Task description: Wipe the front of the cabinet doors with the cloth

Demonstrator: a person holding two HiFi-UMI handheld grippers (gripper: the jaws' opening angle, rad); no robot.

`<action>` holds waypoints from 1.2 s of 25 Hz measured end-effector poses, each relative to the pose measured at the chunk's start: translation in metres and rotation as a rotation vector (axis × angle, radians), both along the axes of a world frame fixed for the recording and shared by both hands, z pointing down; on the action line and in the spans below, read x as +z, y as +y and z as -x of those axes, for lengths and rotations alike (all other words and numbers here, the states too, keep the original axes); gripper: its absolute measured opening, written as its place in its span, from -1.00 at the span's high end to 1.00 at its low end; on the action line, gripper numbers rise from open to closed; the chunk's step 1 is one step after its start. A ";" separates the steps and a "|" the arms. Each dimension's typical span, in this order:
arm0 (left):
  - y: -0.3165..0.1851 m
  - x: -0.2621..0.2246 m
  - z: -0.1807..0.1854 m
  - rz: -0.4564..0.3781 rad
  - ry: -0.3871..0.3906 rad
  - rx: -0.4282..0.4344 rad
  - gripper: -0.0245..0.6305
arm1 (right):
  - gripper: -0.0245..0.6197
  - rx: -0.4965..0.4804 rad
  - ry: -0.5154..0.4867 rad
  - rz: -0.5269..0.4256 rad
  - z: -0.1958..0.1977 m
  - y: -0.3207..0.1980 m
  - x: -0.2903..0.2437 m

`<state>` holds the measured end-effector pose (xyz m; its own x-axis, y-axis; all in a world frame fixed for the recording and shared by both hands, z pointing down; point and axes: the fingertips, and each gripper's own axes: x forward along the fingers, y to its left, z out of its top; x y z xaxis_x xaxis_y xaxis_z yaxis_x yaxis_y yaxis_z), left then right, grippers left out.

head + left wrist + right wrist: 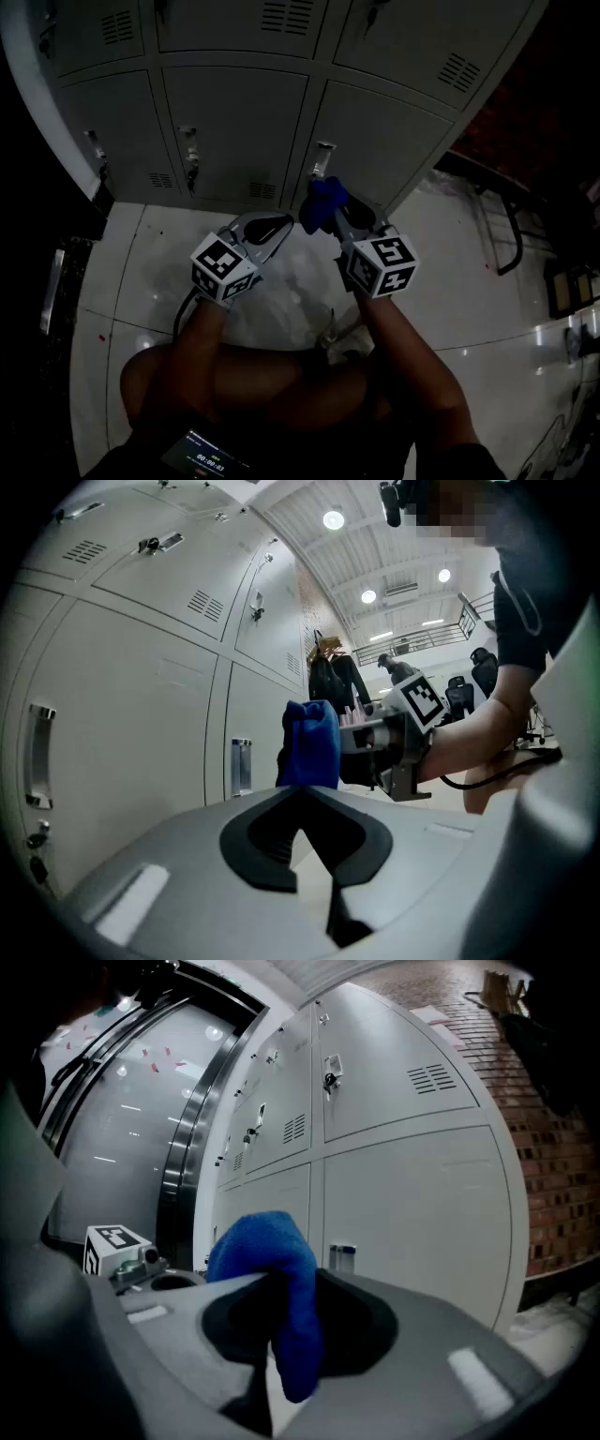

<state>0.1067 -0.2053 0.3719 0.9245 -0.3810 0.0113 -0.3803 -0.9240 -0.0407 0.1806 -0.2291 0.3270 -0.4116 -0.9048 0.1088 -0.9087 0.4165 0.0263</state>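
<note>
Evidently for wiping, the right gripper (349, 217) clamps the blue cloth (322, 202) near the locker door (380, 141); the left gripper (265, 228) sits closed, empty.

blue cloth (322, 200), grey cabinet doors (234, 131)

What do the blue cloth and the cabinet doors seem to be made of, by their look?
Blue cloth: soft, fuzzy fabric, perhaps microfibre; it bunches and droops limply from the right gripper. Cabinet doors: probably painted sheet metal, smooth pale grey, with punched vent slots and a faint sheen.
</note>
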 end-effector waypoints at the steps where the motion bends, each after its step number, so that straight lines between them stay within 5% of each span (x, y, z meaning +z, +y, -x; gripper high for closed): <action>1: -0.001 0.001 0.000 0.007 -0.003 0.005 0.93 | 0.69 0.019 -0.026 -0.001 -0.004 -0.006 -0.008; 5: -0.003 0.003 0.003 0.011 -0.031 0.006 0.93 | 0.69 0.084 -0.120 -0.017 -0.013 -0.035 -0.047; 12: -0.004 0.004 0.004 0.007 -0.062 -0.002 0.93 | 0.69 0.132 -0.107 -0.061 -0.009 -0.086 -0.106; 23: -0.006 0.001 0.006 0.006 -0.048 -0.002 0.92 | 0.69 0.162 -0.107 -0.051 -0.012 -0.108 -0.114; 30: -0.005 0.004 0.004 0.008 -0.062 0.002 0.92 | 0.69 0.233 -0.072 -0.046 -0.053 -0.098 -0.116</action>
